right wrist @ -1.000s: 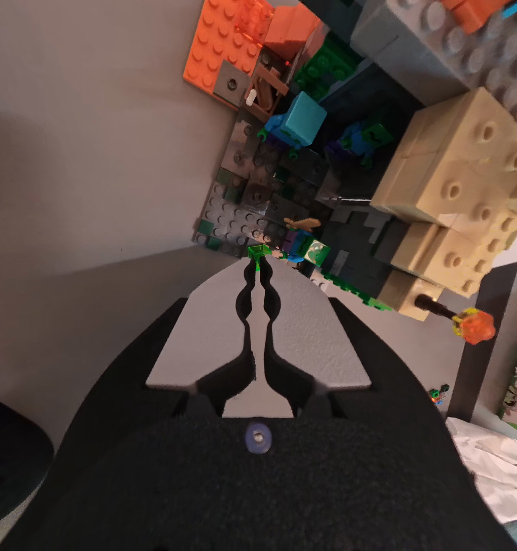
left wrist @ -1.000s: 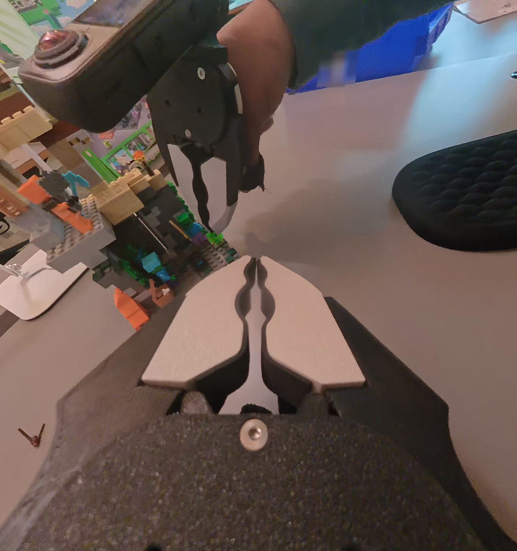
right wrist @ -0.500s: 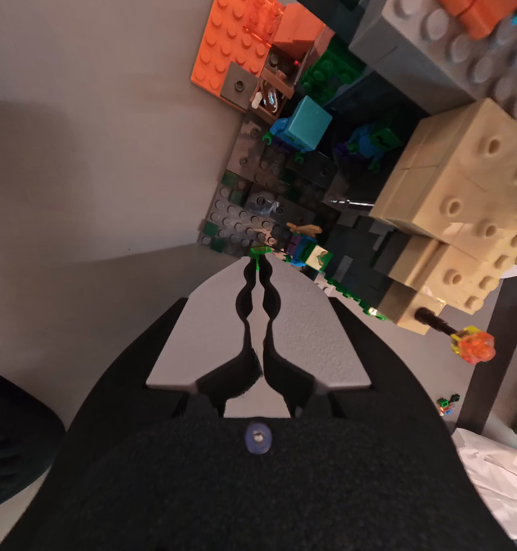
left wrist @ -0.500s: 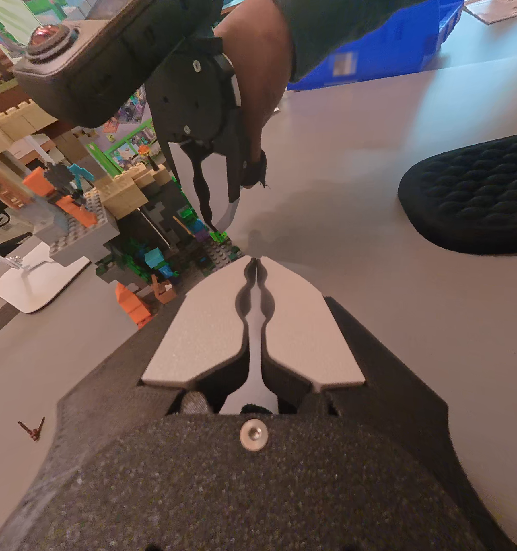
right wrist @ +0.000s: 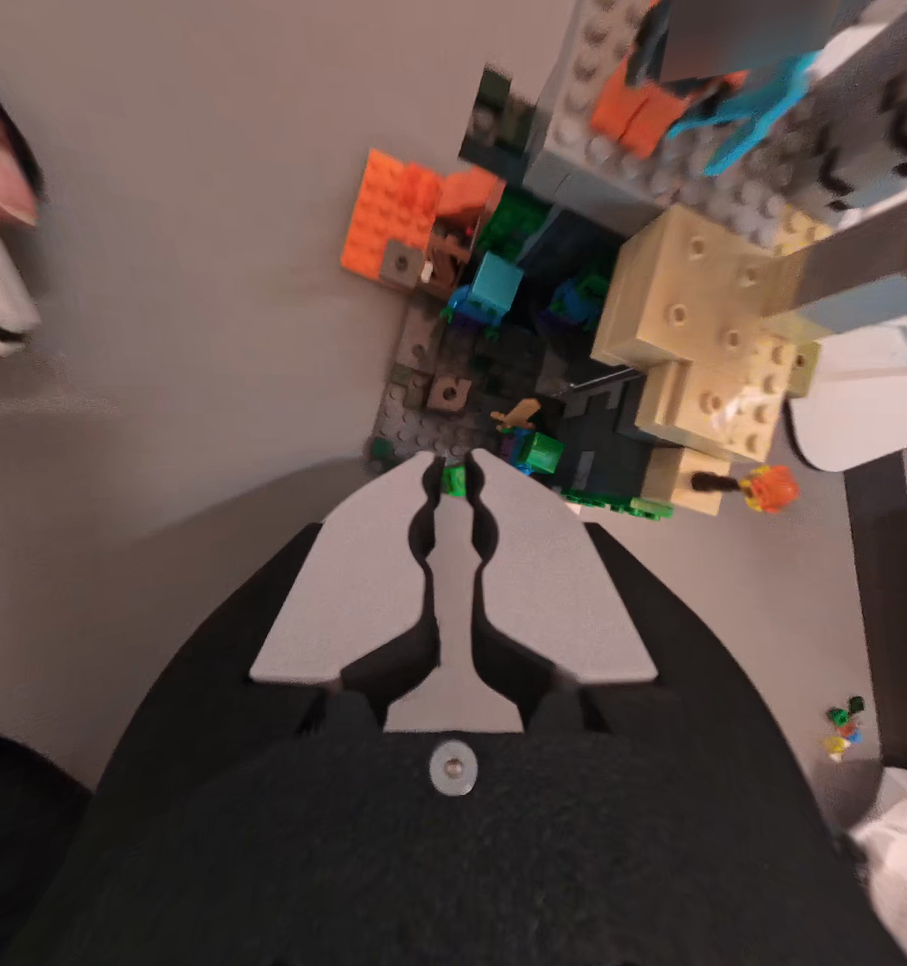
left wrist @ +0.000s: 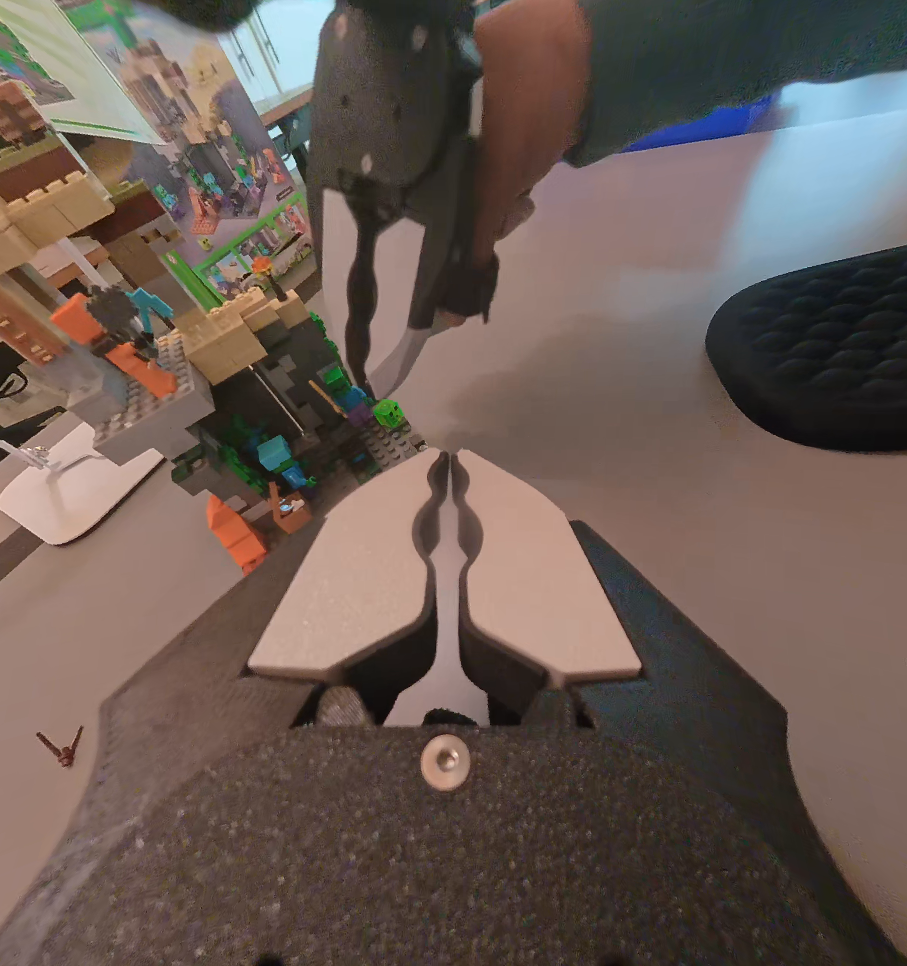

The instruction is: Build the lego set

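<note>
Green and small, the slime cube (left wrist: pixel 388 412) sat on the grey studded baseplate (left wrist: pixel 388 444) at the near corner of the lego build (left wrist: pixel 221 366), just below the right gripper (left wrist: pixel 373 384) fingertips. Half a second before, that gripper had pinched a green piece shut at this corner; now its jaws stood narrowly apart, with the cube seen between the tips in the right wrist view (right wrist: pixel 454 480) and no longer clamped. The right gripper (right wrist: pixel 454 462) had also lifted away from the build, which looked farther off and blurred. The left gripper (left wrist: pixel 450 456) had kept its place just right of the baseplate corner, low over the grey table (left wrist: pixel 650 522), its fingertips closed together on nothing.

Counted around the build: two tan block clusters beyond the right gripper, one orange plate (right wrist: pixel 388 219) far ahead and left, one flame-tipped torch (right wrist: pixel 765 489) to its right, three zombie figures. One dark red piece (left wrist: pixel 62 747) lay alone left of the left gripper, one black textured pad (left wrist: pixel 833 355) to its right, and one printed box (left wrist: pixel 205 157) behind.
</note>
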A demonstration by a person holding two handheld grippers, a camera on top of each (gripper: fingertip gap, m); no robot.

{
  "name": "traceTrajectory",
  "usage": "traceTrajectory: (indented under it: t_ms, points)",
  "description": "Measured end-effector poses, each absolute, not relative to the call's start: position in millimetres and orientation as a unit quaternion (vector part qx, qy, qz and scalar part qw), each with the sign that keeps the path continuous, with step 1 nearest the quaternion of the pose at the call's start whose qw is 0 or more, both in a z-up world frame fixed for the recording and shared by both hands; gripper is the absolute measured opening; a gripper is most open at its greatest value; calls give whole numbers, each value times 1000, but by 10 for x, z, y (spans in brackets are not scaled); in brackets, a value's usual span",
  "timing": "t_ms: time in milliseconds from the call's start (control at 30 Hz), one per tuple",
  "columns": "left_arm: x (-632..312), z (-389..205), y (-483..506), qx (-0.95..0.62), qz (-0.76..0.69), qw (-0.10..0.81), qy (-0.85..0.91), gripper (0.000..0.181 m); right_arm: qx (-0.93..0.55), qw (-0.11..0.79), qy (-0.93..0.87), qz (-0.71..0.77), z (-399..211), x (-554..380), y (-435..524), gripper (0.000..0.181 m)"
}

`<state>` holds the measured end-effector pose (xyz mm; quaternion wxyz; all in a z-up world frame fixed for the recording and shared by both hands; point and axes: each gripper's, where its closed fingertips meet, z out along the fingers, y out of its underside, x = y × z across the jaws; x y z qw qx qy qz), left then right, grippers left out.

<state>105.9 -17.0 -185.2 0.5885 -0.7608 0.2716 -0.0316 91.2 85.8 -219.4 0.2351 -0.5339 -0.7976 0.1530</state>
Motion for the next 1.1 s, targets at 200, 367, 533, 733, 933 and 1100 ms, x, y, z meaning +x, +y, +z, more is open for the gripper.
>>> traceTrajectory:
  t_ms: [200, 367, 533, 733, 933, 1100]
  points:
    - [1038, -1838, -149, -761, -47, 593, 260, 10, -548, 309, -722, 289, -1868, 1027, 689, 42]
    - [971, -1817, -114, -765, -68, 597, 232, 21, -561, 355, -664, 345, -1815, 1220, 693, 56]
    - [952, -1805, -100, -762, -61, 604, 226, 20, -560, 378, -618, 402, -1777, 1418, 686, 17]
    - [1047, -1891, -102, -758, -12, 593, 270, 18, -533, 401, -569, 481, -1663, 1572, 634, 0]
    - [1045, -1900, -82, -756, 3, 595, 273, 13, -552, 394, -529, 510, -1594, 1634, 720, 0]
    - [1025, -1850, -85, -749, -3, 607, 265, 11, -531, 407, -527, 525, -1561, 1642, 717, 0]
